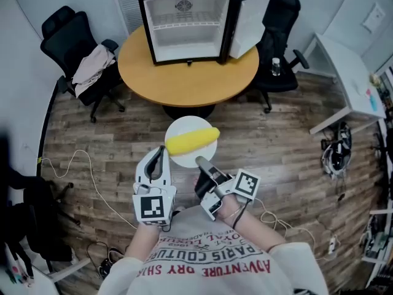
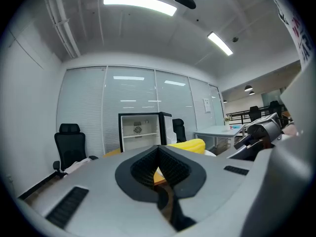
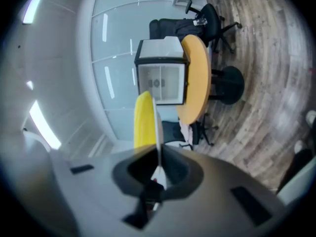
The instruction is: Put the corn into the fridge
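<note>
A yellow corn (image 1: 191,141) lies on a round white plate (image 1: 184,125) held in the air above the wooden floor. My right gripper (image 1: 200,161) is shut on the plate's near rim. In the right gripper view the plate (image 3: 157,127) stands edge-on between the jaws, with the corn (image 3: 143,120) on its left. My left gripper (image 1: 161,155) is shut and empty, its tip beside the plate's left edge. The small black fridge (image 1: 187,23) stands open on the round wooden table (image 1: 184,78), its inside white and bare. The left gripper view shows the fridge (image 2: 140,131) ahead and the corn (image 2: 190,145) to the right.
The fridge door (image 1: 250,23) swings out to the right. A black office chair with clothes (image 1: 80,48) stands left of the table, and another chair (image 1: 279,35) stands to its right. A white desk (image 1: 347,82) is at the far right. Cables (image 1: 80,165) trail over the floor.
</note>
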